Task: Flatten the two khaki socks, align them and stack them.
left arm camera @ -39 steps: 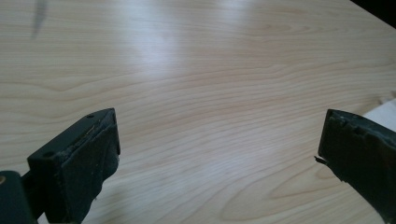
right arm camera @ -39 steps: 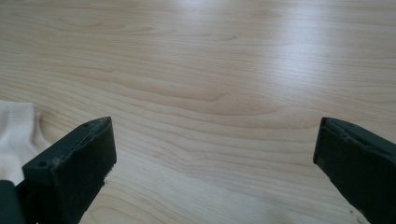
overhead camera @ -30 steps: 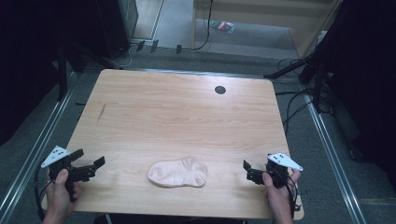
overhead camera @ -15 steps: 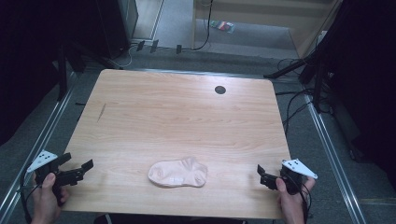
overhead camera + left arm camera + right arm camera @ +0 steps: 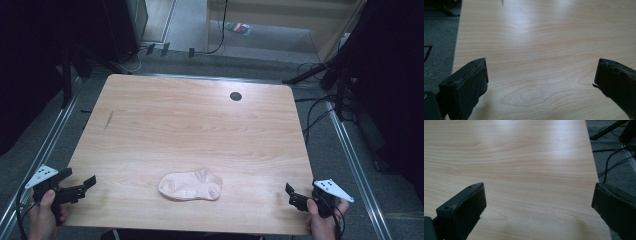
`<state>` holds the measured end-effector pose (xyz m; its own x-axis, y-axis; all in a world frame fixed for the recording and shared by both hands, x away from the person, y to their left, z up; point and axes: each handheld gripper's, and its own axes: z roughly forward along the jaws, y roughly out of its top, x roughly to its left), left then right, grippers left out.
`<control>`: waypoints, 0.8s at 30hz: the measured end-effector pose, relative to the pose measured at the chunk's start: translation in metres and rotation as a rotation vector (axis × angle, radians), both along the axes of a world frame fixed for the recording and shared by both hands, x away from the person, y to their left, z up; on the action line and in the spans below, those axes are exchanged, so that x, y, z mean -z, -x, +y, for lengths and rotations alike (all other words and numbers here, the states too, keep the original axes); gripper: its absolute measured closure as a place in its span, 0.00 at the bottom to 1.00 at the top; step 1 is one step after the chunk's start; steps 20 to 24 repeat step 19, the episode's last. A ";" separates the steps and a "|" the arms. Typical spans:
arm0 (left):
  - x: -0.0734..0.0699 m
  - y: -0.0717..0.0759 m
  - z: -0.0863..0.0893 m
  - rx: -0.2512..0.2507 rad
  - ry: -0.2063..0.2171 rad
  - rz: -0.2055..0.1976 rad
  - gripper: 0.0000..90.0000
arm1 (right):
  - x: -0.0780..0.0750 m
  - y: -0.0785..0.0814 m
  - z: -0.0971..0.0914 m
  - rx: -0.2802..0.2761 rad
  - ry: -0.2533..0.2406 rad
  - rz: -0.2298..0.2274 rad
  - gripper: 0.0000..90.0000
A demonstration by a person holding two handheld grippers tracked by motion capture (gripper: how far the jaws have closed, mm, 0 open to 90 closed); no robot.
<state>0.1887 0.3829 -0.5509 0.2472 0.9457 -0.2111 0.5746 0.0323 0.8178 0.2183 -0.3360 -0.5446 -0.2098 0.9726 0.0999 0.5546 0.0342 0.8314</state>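
Sock (image 5: pixel 191 185), pale pink and lying flat, rests on the wooden table (image 5: pixel 190 125) near its front edge, at about 6 o'clock from the table's middle, with nothing touching it. Its wider, rumpled end points toward 3 o'clock and its smoother rounded end toward 9 o'clock. At roughly 8 o'clock, off the table's front left corner, the left gripper (image 5: pixel 80 186) is held in the person's left hand (image 5: pixel 44 216), its jaws spread wide and aimed inward toward 3 o'clock, well apart from the sock. The left gripper view shows the same wide gap (image 5: pixel 540 82), with bare wood grain between the two black jaws and grey floor (image 5: pixel 439 45) past the table edge at 9 o'clock. At about 4 o'clock, by the front right corner, the right gripper (image 5: pixel 292 195) sits in the right hand (image 5: pixel 322 222), jaws also spread and holding nothing, well apart from the sock. In the right gripper view (image 5: pixel 539 205) only bare tabletop lies between the jaws, and black cables (image 5: pixel 611 162) trail over the floor at 2 o'clock. A small dark round hole (image 5: pixel 235 96) marks the table near its far edge, at about 1 o'clock, and a short dark mark (image 5: pixel 108 120) sits toward 10 o'clock.
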 end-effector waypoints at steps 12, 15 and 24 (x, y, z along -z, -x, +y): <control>0.002 -0.006 -0.006 0.003 -0.040 0.017 0.00 | 0.003 -0.004 0.001 0.022 -0.007 0.012 0.00; 0.003 -0.007 -0.007 0.004 -0.046 0.018 0.00 | 0.003 -0.004 0.001 0.022 -0.004 0.013 0.00; 0.003 -0.008 -0.008 0.002 -0.046 0.025 0.00 | 0.003 -0.004 0.001 0.017 -0.007 0.016 0.00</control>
